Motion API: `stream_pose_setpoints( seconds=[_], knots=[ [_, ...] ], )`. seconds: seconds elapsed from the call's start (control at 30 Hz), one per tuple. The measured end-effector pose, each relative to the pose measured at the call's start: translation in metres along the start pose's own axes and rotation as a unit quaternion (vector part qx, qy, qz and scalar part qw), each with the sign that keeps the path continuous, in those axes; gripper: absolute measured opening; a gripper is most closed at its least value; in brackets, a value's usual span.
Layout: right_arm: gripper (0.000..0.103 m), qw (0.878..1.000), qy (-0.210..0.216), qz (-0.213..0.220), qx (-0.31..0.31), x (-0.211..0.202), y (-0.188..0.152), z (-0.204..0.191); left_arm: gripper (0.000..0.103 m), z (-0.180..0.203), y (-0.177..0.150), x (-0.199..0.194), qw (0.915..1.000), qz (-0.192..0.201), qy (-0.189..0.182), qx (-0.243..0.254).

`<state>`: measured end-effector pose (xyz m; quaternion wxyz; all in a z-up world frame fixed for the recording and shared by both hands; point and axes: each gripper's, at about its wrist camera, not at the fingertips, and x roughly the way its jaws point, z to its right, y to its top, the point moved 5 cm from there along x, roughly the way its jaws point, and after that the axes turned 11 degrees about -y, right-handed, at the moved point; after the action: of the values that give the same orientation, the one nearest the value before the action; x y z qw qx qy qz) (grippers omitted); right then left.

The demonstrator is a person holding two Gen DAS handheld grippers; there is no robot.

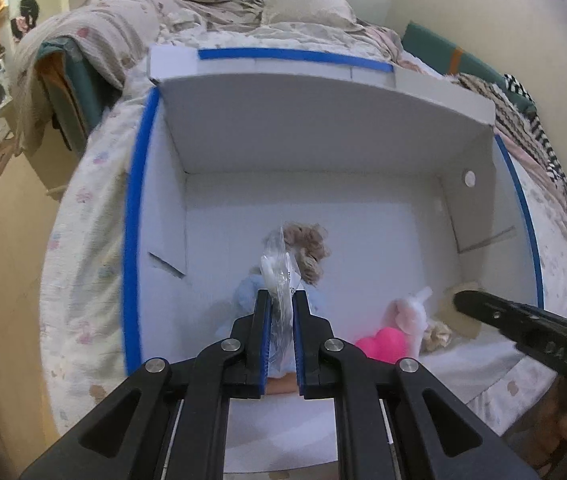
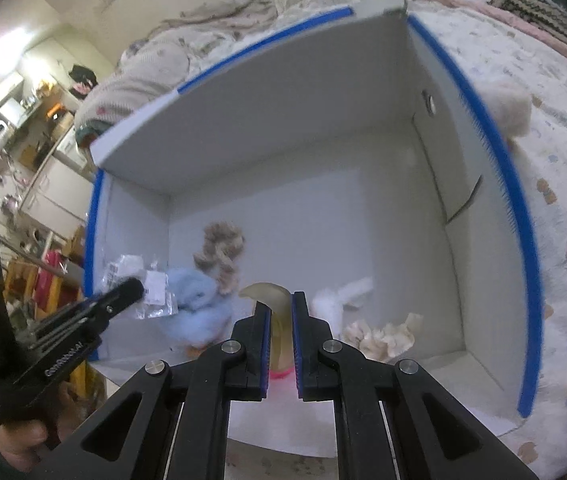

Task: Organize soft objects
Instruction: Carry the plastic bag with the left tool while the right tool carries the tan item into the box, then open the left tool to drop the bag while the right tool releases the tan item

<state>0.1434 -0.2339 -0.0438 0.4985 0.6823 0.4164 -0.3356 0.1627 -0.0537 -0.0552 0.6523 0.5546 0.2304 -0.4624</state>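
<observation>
Left wrist view – grip: our left gripper (image 1: 281, 300) is pinched on a crinkled clear plastic tag (image 1: 279, 272) fixed to a pale blue plush toy (image 1: 245, 300).
Left wrist view – where it lies: the blue toy hangs just past our fingertips, toward 12 o'clock, over the floor of the white cardboard box with blue-taped rims (image 1: 133, 208); a tuft of curly tan fur (image 1: 309, 250) sits beyond it.
Left wrist view – long axis: we judge the toy runs from 6 to 12 o'clock, in line with the fingers.
Left wrist view – neighbours: at 3 o'clock a white and pink plush unicorn (image 1: 411, 312) with a bright pink heart (image 1: 383, 342) hangs from our right gripper (image 1: 463, 300).

Right wrist view – grip: the right gripper's jaws are pressed on a translucent yellowish tag (image 2: 273, 300); pink shows below it, so we take this tag for the unicorn's.
Right wrist view – where it lies: the unicorn is at 1 o'clock, just beside the fingertips, low in the box.
Right wrist view – neighbours: a crumpled cream fabric piece (image 2: 381, 334) lies on the floor at 3 o'clock; the blue toy is at 9 o'clock.
Right wrist view – obstacles: the raised back flap (image 2: 267, 92) stands clear; the floor under both toys looks free, so we judge letting go is next.
Right wrist view – outside: a fluffy cream plush (image 2: 511, 106) rests on the floral bedspread (image 2: 563, 200) at 2 o'clock; the right hand is nearer.
</observation>
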Motion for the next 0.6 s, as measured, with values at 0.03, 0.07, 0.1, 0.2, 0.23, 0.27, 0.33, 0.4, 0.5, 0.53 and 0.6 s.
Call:
stream_pose_setpoints(
  seconds=[0.03,0.07,0.1,0.2,0.23,0.27,0.33,0.4,0.5,0.53,0.6],
  knots=[
    [0.011,1.000,-0.002,-0.005,-0.002,0.0028,-0.0016,-0.0002,0.009,0.0013,-0.0008,0.0015,1.0000,-0.003,-0.004,-0.001],
    [0.011,1.000,-0.002,-0.009,-0.004,0.0048,-0.0029,-0.0006,0.009,0.0028,-0.0015,0.0028,1.0000,-0.005,-0.007,-0.001],
    [0.011,1.000,-0.002,-0.012,-0.005,0.0065,-0.0042,-0.0015,0.009,0.0049,-0.0024,0.0038,1.0000,-0.006,-0.006,0.003],
    [0.011,1.000,-0.002,-0.015,-0.013,0.0087,-0.0057,-0.0047,0.009,0.0092,-0.0035,0.0053,0.9999,-0.006,0.002,0.011],
    [0.011,1.000,-0.002,-0.015,-0.015,0.0087,-0.0061,-0.0066,0.009,0.0098,-0.0033,0.0058,0.9999,-0.007,0.004,0.012],
    [0.011,1.000,-0.002,-0.016,-0.016,0.0092,-0.0064,-0.0072,0.009,0.0099,-0.0036,0.0064,0.9999,-0.007,0.006,0.011],
    [0.011,1.000,-0.004,-0.019,-0.015,0.0102,-0.0061,-0.0069,0.009,0.0085,-0.0038,0.0064,0.9999,-0.007,0.011,0.008],
    [0.012,1.000,-0.003,-0.022,-0.013,0.0113,-0.0061,-0.0059,0.009,0.0060,-0.0040,0.0067,0.9998,-0.006,0.017,0.005],
    [0.012,1.000,-0.004,-0.023,-0.011,0.0113,-0.0069,-0.0043,0.009,0.0036,-0.0048,0.0060,0.9997,-0.005,0.023,0.006],
    [0.012,1.000,-0.002,-0.023,-0.010,0.0112,-0.0070,-0.0040,0.009,0.0037,-0.0049,0.0052,0.9997,-0.003,0.025,0.006],
    [0.012,1.000,-0.001,-0.021,-0.007,0.0105,-0.0066,-0.0035,0.010,0.0049,-0.0049,0.0034,0.9996,-0.001,0.026,0.011]
  ],
)
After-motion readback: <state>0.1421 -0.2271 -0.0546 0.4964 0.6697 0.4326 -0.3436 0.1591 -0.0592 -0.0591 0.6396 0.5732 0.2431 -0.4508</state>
